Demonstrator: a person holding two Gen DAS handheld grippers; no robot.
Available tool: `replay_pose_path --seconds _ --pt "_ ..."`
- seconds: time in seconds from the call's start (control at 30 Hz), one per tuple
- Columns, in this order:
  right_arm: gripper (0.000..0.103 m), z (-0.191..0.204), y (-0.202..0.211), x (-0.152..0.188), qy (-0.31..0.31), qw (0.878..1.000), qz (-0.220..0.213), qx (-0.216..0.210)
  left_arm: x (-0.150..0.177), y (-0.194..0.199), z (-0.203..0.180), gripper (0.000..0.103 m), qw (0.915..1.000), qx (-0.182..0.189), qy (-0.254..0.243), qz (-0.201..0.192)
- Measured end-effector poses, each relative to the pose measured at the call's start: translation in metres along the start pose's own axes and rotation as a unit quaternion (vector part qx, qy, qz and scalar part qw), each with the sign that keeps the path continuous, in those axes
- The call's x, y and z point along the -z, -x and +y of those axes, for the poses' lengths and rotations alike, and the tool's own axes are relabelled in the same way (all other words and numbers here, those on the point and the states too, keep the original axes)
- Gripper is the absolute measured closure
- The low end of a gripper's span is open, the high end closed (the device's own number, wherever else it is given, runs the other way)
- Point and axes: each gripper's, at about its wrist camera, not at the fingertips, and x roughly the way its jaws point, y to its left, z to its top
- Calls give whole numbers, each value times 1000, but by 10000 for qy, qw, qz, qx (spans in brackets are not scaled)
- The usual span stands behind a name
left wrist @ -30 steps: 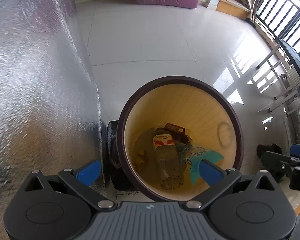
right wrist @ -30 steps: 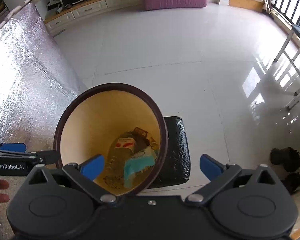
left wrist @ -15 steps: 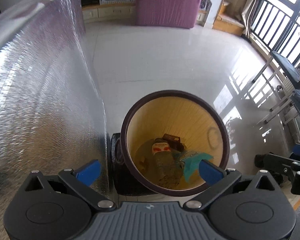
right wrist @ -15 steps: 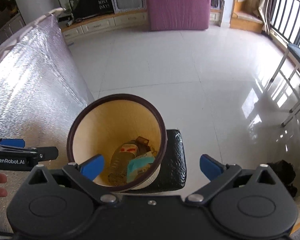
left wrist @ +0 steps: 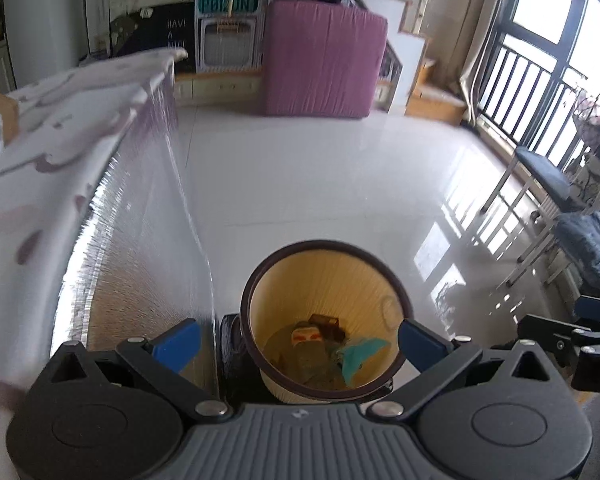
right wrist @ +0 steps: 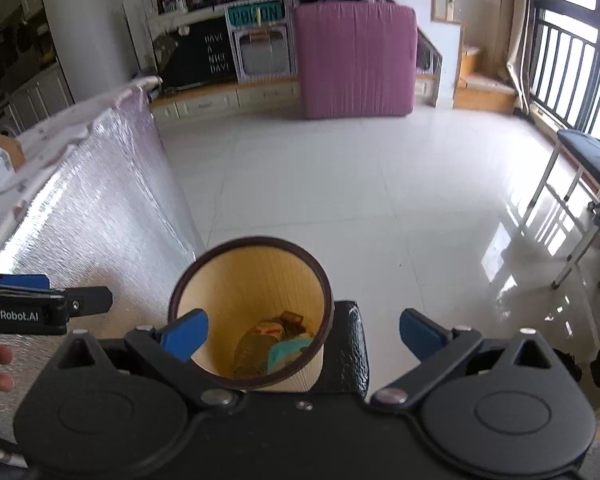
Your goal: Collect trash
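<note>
Grippers (left wrist: pixel 296 338) (right wrist: pixel 302 330) agape above bin (left wrist: pixel 396 292)

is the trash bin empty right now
No, the left wrist view shows a plastic bottle, a teal wrapper and a small dark box lying at the bottom of the trash bin.

Right gripper (right wrist: pixel 300 330): jaws spread wide, empty. Bin (right wrist: pixel 256 280), lower centre of frame, contains a bottle (right wrist: pixel 260 342) and wrappers (right wrist: pixel 286 352).
</note>
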Motion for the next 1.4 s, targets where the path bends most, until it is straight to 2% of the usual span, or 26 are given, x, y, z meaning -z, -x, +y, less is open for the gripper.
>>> replay_pose_path --seconds 0.27,0.63,1.07,1.4 --pt "0 19 45 1 141 9991 -407 6 2 59 11 0 9983 64 78 -579" --pt "0 63 95 -6 371 9935 -1047 -250 17 139 53 0 9914 -117 293 -1267" --pt "0 151 125 -17 807 9795 -1653 -821 35 212 137 0 9784 -681 652 -1841" --pt "0 231 119 -31 940 9674 -1870 -1426 52 250 218 0 9646 -1210 934 -2148"
